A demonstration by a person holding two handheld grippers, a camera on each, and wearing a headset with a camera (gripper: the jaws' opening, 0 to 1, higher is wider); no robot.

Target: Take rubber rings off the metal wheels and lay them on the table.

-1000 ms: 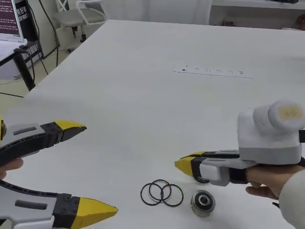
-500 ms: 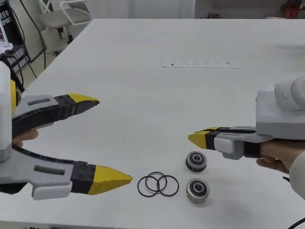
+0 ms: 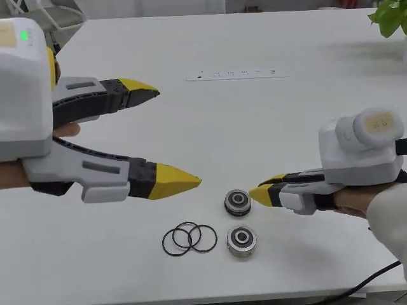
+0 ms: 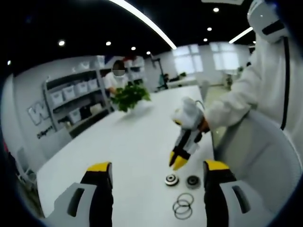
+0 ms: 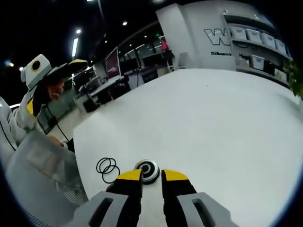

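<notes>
The left tongs (image 3: 172, 138) hover wide apart and empty above the near left of the white surface (image 3: 286, 121). The right tongs (image 3: 259, 194), nearly clenched on nothing, point at the farther metal wheel (image 3: 238, 202) from just right of it. The second wheel (image 3: 241, 240) sits nearer. Three rubber rings (image 3: 189, 238) lie overlapping just left of it.

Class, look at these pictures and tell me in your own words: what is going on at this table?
A person holds a gripper in each hand over a white table. The left gripper hovers wide open and empty. The right gripper, jaws close together, points at the far metal wheel. Three black rubber rings lie overlapping on the table, beside the near metal wheel. Neither gripper holds anything.
</notes>
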